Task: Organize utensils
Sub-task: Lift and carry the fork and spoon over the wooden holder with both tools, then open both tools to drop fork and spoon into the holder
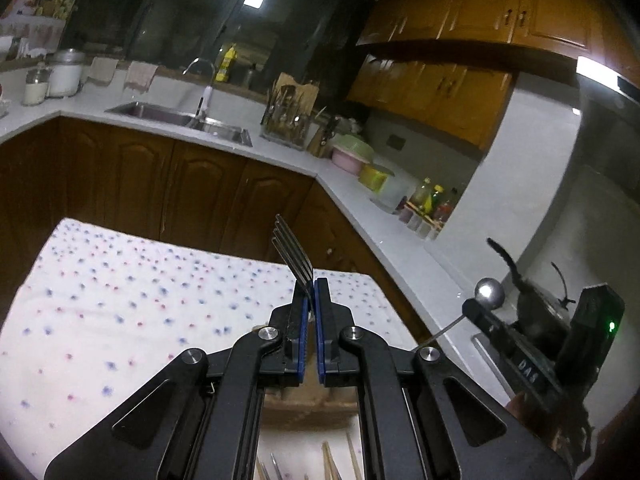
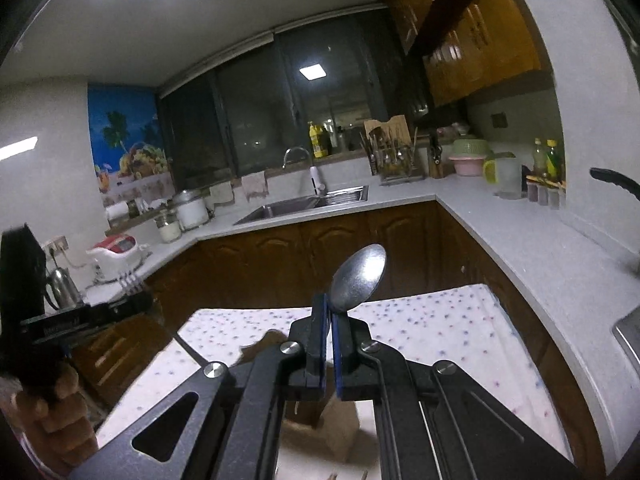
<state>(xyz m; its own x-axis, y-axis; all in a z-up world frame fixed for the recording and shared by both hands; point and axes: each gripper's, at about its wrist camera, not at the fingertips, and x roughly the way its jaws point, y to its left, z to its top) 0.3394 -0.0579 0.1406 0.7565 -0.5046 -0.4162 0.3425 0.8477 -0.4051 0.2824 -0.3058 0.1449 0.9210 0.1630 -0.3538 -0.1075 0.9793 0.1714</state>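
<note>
Left gripper (image 1: 310, 292) is pinching a fork (image 1: 294, 250), tines sticking up over the dotted cloth (image 1: 120, 300). Right gripper (image 2: 330, 312) has a spoon (image 2: 360, 278) clamped, bowl up, above the same cloth.

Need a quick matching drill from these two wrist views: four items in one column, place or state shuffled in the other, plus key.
Items
1. fork
2. spoon
3. dotted cloth
4. sink

Places or states
A. set into the white counter below the dark window
B. clamped in the right gripper, bowl pointing up
C. spread flat on the surface under both grippers
D. clamped in the left gripper, tines pointing up

Pairs: 1-D, 2-B, 3-C, 4-A
</note>
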